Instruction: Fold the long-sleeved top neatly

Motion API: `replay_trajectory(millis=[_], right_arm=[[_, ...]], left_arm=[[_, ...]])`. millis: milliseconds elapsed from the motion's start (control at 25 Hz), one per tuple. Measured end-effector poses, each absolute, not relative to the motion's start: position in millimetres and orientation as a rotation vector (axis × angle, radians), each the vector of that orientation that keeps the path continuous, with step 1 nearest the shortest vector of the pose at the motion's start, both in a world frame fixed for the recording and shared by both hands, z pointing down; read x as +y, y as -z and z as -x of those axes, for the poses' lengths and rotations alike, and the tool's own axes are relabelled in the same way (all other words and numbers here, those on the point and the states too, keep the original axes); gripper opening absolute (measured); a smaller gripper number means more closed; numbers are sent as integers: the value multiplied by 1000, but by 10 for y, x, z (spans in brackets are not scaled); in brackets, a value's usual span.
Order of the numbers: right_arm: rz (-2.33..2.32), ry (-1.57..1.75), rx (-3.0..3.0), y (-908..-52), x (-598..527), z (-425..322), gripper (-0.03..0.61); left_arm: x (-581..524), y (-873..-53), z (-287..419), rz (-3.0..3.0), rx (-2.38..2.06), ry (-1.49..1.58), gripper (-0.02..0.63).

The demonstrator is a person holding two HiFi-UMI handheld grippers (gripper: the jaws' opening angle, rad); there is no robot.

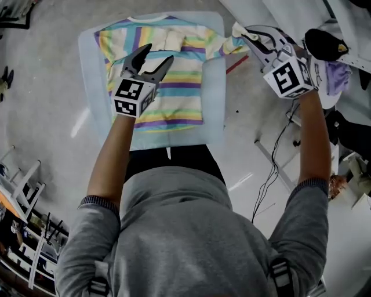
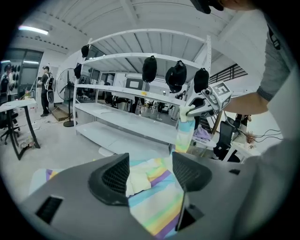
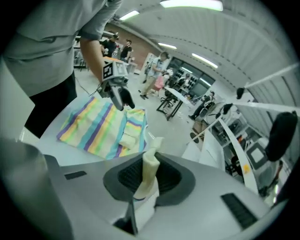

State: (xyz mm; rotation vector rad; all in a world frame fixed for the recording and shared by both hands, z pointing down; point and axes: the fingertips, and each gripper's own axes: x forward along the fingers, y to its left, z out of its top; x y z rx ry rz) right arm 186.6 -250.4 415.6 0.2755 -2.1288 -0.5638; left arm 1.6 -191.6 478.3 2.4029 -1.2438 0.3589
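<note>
Pale table [image 1: 93, 72] margin rings striped top [image 1: 179, 98]; left tool [image 1: 159, 54] spread above; right tool [image 1: 248, 35] pinching cuff [image 3: 151, 165] beyond edge.

Cool, even light over the head view, a touch dim, with 2 white glare streaks flashing off the glossy floor [image 1: 81, 123]. Colours on the striped top [image 1: 174, 81] read pale, and the shadows are soft. The corners fall to black and the edges bend hard. The left gripper view is brighter: a strip light [image 2: 33, 30] glows top left, the shelving [image 2: 140, 58] bows with the lens, and the left gripper [image 2: 150, 168] goes soft up close. In the right gripper view the ceiling strips [image 3: 190, 4] blow out white and the far background blurs.
</note>
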Motion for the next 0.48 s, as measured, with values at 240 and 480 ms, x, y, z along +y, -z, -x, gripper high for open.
replay_trajectory(millis=[240, 480], right_arm=[[22, 693, -1914, -4142, -2352, -1739, 54], [208, 710, -1749, -4117, -2247, -1801, 55]], left_arm=[[-1900, -4616, 118, -2420, -1273, -320, 304], [-1823, -4534, 274, -2418, -1292, -299, 304]])
